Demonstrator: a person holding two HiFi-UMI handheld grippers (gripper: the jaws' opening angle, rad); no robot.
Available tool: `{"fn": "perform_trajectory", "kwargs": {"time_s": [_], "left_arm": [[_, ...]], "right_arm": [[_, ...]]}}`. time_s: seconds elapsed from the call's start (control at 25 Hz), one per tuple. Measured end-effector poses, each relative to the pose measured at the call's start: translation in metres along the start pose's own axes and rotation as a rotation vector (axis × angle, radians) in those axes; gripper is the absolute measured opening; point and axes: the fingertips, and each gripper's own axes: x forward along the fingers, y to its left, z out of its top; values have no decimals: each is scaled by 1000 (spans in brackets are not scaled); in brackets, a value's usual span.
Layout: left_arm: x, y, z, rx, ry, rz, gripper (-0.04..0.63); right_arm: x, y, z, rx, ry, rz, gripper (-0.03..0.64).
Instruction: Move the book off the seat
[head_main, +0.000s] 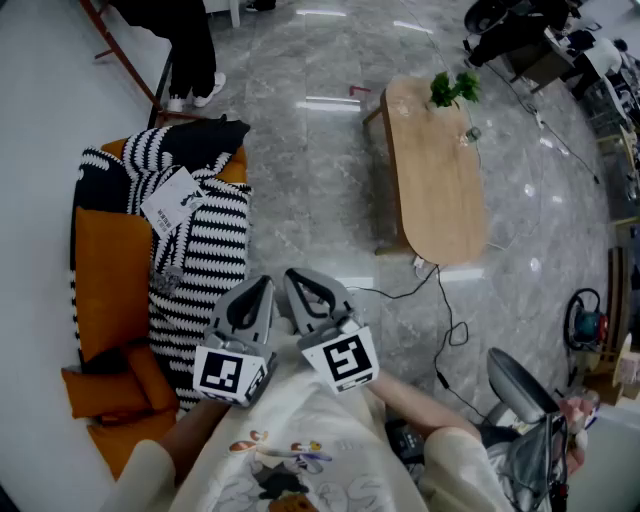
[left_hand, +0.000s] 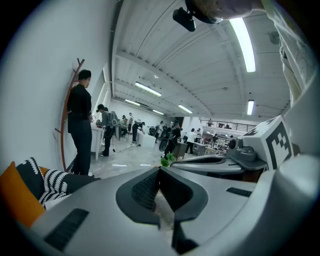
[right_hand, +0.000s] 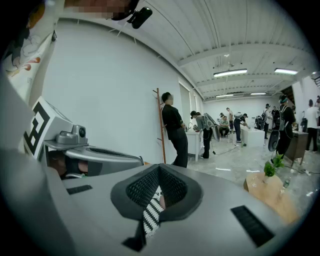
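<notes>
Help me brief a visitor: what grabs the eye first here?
The black-and-white striped blanket over the orange sofa at left, a white book on it. Then the oval wooden table at upper right, with a plant. The left tongs and right tongs sit shut at bottom centre.

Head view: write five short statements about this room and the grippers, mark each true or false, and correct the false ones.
1. The book lies on the striped blanket on the sofa. True.
2. The right gripper holds the book. False: its fingers are shut on nothing, away from the book.
3. A green plant stands on the wooden table. True.
4. The table touches the sofa. False: bare floor lies between them.
5. The left gripper is wide open. False: its fingers are shut.
</notes>
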Motion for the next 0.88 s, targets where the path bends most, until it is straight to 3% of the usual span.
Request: {"fn": "perform_trajectory", "kwargs": {"time_s": [0.36,0.6,0.88], "left_arm": [[-11,13,-12,8,18,-5,8],[-33,54,-14,-60,4,61,8],[-52,80,-16,-87,-23,71,8]], "right_arm": [[9,18,-16,26,27,63,-8],[20,31,-1,0,13,72,-8],[37,45,-2,-40,62,114,-8]]}}
